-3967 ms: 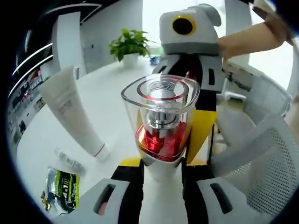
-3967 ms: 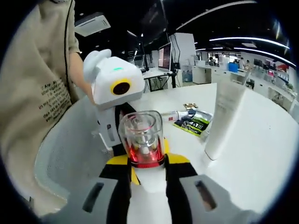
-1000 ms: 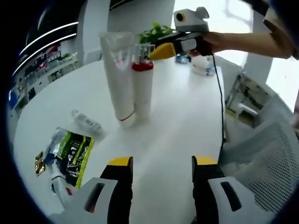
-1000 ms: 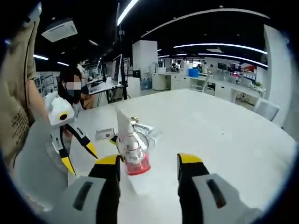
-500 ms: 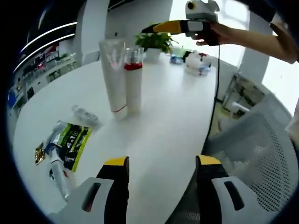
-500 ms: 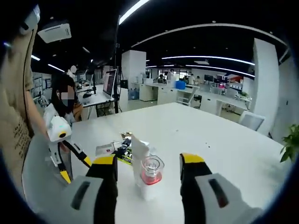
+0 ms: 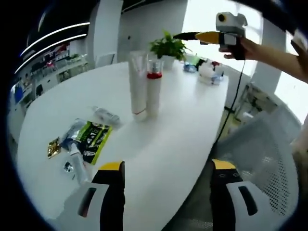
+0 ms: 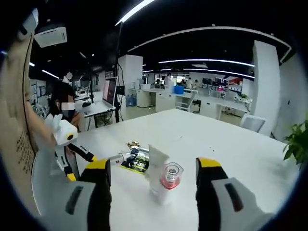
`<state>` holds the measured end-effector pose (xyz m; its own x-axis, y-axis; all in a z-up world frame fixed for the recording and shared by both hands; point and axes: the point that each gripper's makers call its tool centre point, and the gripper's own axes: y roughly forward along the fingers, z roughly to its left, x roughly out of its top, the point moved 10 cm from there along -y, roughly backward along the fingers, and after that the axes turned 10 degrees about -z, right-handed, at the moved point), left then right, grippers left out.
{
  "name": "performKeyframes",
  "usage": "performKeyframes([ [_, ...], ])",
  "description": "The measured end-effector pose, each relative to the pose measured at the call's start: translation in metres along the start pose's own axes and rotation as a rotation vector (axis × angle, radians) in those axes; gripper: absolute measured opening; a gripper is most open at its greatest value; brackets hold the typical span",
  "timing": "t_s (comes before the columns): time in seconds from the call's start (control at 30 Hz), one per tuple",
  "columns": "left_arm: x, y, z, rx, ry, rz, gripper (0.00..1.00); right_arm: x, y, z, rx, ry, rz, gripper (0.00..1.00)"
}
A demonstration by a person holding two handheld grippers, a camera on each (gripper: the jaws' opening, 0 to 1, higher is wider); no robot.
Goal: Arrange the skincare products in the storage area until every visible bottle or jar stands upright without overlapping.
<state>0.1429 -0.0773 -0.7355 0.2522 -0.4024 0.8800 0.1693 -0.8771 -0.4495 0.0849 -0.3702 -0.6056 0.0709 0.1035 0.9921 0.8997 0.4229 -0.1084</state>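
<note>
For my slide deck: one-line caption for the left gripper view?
White tube and red-collared bottle stand upright side by side on the white table, both grippers withdrawn.

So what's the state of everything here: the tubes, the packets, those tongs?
White tube: standing upright on the table, touching the bottle.
Red-collared bottle: upright, clear cap on.
Green sachet: lying flat.
Small clear bottle: lying on its side.
Left tongs: open, holding nothing.
Right tongs: open, holding nothing, raised above the table.
</note>
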Motion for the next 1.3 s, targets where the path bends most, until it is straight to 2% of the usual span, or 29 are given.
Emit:
performKeyframes([
  [0.2, -0.002, -0.023, 0.018, 0.066, -0.029, -0.019, 0.73, 0.014, -0.012, 0.013, -0.032, 0.001, -0.009, 0.76],
  [0.27, -0.003, -0.032, 0.022, 0.090, -0.042, -0.026, 0.74, 0.016, -0.018, 0.019, -0.067, -0.010, -0.010, 0.77],
  [0.43, -0.008, -0.051, 0.031, 0.135, -0.078, -0.030, 0.78, 0.010, -0.028, 0.039, -0.112, -0.011, 0.021, 0.82],
  [0.57, -0.015, -0.063, 0.032, 0.160, -0.090, -0.022, 0.81, 0.004, -0.037, 0.048, -0.151, 0.024, 0.030, 0.83],
  [0.8, -0.025, -0.070, 0.024, 0.162, -0.093, -0.006, 0.80, -0.005, -0.051, 0.055, -0.236, 0.082, 0.024, 0.85],
  [0.93, -0.033, -0.070, 0.020, 0.152, -0.084, 0.029, 0.80, -0.011, -0.054, 0.060, -0.256, 0.100, 0.027, 0.85],
  [1.03, -0.030, -0.070, 0.022, 0.157, -0.083, 0.003, 0.80, -0.018, -0.053, 0.062, -0.269, 0.115, 0.032, 0.85],
  [1.3, -0.032, -0.074, 0.026, 0.183, -0.120, -0.006, 0.82, -0.038, -0.043, 0.080, -0.274, 0.167, 0.054, 0.88],
])
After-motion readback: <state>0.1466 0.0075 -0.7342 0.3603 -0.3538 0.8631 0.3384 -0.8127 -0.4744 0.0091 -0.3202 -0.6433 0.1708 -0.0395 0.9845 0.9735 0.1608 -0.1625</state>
